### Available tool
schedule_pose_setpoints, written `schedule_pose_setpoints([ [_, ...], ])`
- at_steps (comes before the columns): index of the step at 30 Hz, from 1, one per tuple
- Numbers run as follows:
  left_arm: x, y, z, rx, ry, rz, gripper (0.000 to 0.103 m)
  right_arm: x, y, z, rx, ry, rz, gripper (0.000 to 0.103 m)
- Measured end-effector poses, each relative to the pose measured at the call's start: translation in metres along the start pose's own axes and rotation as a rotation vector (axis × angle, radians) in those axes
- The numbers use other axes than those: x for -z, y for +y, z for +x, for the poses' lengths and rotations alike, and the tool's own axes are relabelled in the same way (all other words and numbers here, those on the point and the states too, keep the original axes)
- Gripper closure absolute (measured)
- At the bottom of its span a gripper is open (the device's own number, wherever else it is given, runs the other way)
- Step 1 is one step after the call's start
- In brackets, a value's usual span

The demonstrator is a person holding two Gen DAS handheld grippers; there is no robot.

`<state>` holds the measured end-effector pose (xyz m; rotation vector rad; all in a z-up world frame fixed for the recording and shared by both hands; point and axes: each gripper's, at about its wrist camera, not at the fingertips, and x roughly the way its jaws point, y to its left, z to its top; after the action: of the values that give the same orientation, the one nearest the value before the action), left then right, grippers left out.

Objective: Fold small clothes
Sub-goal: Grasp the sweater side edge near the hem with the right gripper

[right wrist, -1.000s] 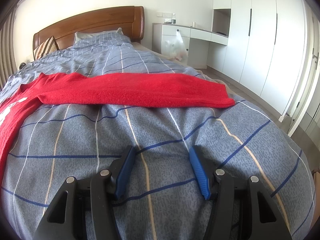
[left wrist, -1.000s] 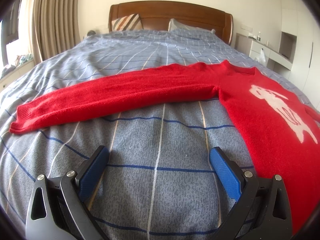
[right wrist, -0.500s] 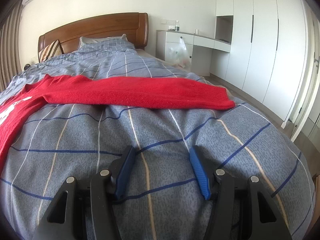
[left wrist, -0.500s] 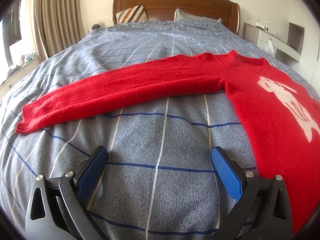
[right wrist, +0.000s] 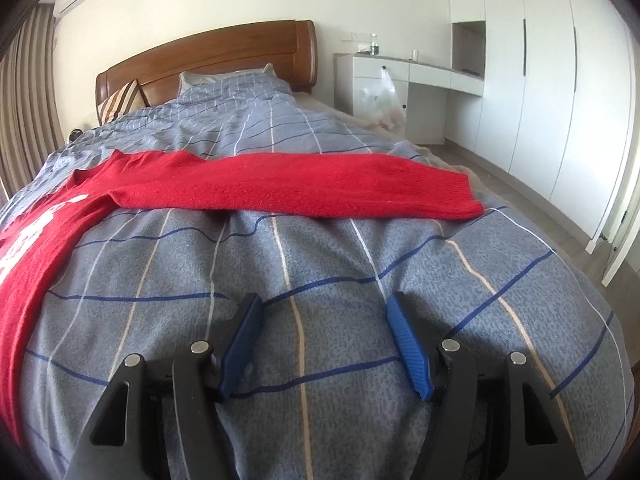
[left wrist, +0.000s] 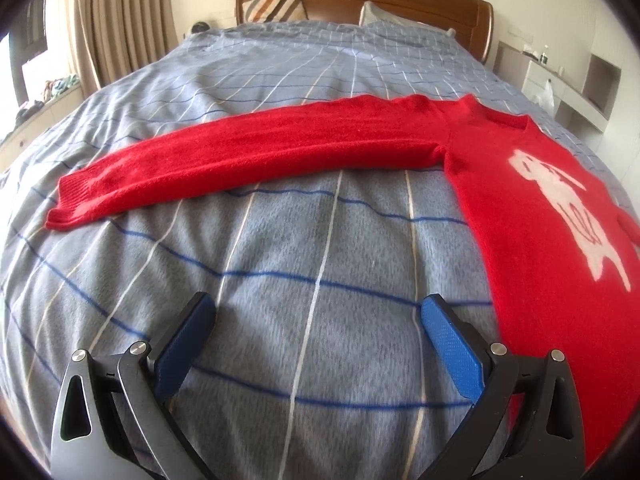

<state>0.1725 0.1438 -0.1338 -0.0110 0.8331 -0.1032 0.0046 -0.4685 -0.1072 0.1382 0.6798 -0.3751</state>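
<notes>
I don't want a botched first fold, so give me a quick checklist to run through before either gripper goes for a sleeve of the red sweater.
1. Left gripper empty, jaws open: ok.
2. Right gripper empty, jaws open: ok.
3. Left-hand sleeve of the red sweater stretched flat, cuff in sight: ok.
4. Right-hand sleeve stretched flat, cuff in sight: ok.
5. Nothing lying on the bedspread between jaws and sleeves: ok.
6. Sweater hem lying flat: cannot tell, out of frame.

No readable text anywhere; white motif on red sweater point(left wrist: 540, 200) possibly lettering, too distorted to read.
</notes>
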Motion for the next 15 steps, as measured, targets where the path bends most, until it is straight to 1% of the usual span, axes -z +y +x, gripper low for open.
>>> schedule_pose_setpoints([
  [1,0.005,0.000,-0.007,0.006,-0.002,-0.003,0.001,-0.002,0.000,-0.005,-0.010,0.016,-0.001,0.030],
  [3,0.014,-0.001,-0.023,0.014,-0.016,-0.007,0.001,-0.004,0.007,-0.021,-0.018,0.047,-0.014,0.030],
  [4,0.019,-0.002,-0.030,0.022,-0.025,-0.011,0.001,-0.005,0.014,-0.030,-0.054,0.062,-0.014,0.030],
  [5,0.023,-0.005,-0.037,0.038,-0.036,-0.016,0.001,-0.006,0.023,-0.038,-0.115,0.078,-0.003,0.030],
  [7,0.030,-0.012,-0.046,0.070,-0.044,-0.025,0.001,-0.004,0.051,-0.051,-0.284,0.142,0.030,0.029],
  [8,0.034,-0.016,-0.048,0.082,-0.036,-0.028,0.001,0.000,0.070,-0.053,-0.359,0.190,0.019,0.029],
  [9,0.039,-0.020,-0.051,0.092,-0.025,-0.029,0.001,0.007,0.091,-0.054,-0.410,0.244,-0.015,0.030],
  [11,0.051,-0.026,-0.060,0.120,-0.018,-0.035,0.001,0.026,0.123,-0.057,-0.465,0.322,-0.064,0.030],
  [13,0.064,-0.032,-0.071,0.158,-0.015,-0.026,0.001,0.047,0.138,-0.059,-0.511,0.390,-0.043,0.030],
  [15,0.076,-0.039,-0.077,0.158,-0.011,0.012,0.001,0.063,0.146,-0.059,-0.521,0.432,-0.028,0.032],
])
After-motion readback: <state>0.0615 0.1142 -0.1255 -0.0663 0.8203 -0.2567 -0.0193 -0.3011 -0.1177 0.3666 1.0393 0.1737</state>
